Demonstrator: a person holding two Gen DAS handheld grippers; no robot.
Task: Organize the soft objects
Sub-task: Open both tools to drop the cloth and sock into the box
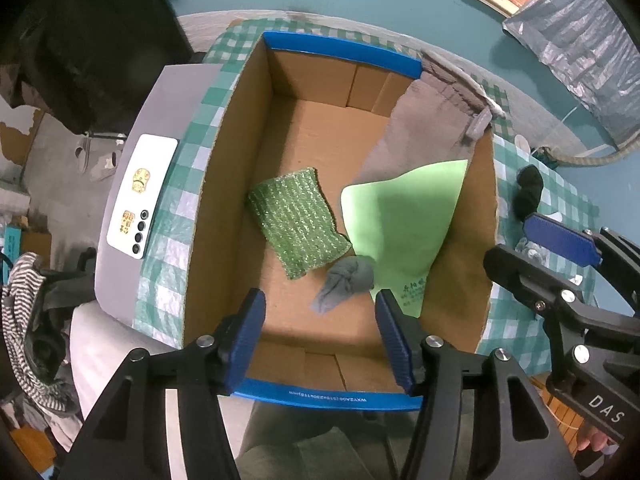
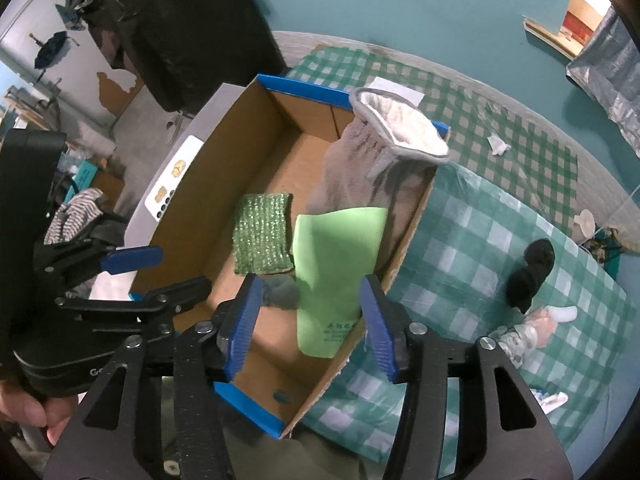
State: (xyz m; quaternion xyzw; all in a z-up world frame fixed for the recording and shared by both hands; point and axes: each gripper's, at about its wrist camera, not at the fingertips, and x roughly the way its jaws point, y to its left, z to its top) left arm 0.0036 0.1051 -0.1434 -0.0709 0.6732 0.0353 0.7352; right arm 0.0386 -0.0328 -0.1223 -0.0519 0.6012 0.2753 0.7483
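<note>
An open cardboard box (image 1: 216, 208) (image 2: 404, 248) with blue edges holds a green knitted pad (image 1: 298, 222) (image 2: 262, 238), a light green sheet (image 1: 404, 224) (image 2: 334, 264), a small grey knotted cloth (image 1: 346, 280) (image 2: 282, 290) and a grey sock-like cloth (image 1: 424, 128) (image 2: 360, 160) draped over its right wall. My left gripper (image 1: 320, 340) is open and empty above the box's near end. My right gripper (image 2: 310, 324) is open and empty over the near right wall. A black rolled sock (image 2: 530, 276) (image 1: 528, 190) lies on the checked cloth to the right.
A white phone (image 1: 142, 196) lies on a grey slab left of the box. A pale patterned cloth (image 2: 528, 334) and small white scraps (image 2: 498, 145) lie on the green checked tablecloth (image 2: 480, 240). Striped fabric (image 1: 24, 320) hangs at far left.
</note>
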